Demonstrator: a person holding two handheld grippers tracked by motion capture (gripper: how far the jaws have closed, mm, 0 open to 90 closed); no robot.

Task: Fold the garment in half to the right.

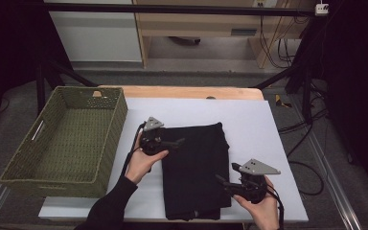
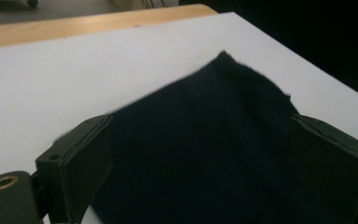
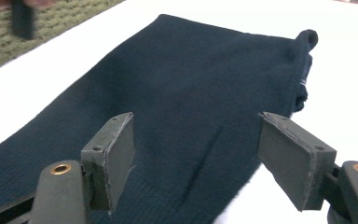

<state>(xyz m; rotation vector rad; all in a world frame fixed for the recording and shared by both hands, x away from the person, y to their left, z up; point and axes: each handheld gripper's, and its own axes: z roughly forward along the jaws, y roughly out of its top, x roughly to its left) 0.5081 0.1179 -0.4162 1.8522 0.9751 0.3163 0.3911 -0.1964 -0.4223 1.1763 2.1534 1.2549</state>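
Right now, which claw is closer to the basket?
The left claw, at the cloth's far left edge, on the basket's side. The right claw is at the cloth's near right edge, away from the basket.

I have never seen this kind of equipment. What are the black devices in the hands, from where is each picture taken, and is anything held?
A person sits at a table and holds hand-operated tongs in each hand, not a robot. One picture looks down from above the table: the left tongs are at the left edge of a folded dark garment, and the right tongs at its right edge. The other two pictures come from small cameras riding on each pair of tongs, looking along their two black jaws. The garment lies flat on a white sheet covering the table. A green woven basket stands to the left. Both tongs are open, so nothing is held; the garment simply lies under them.
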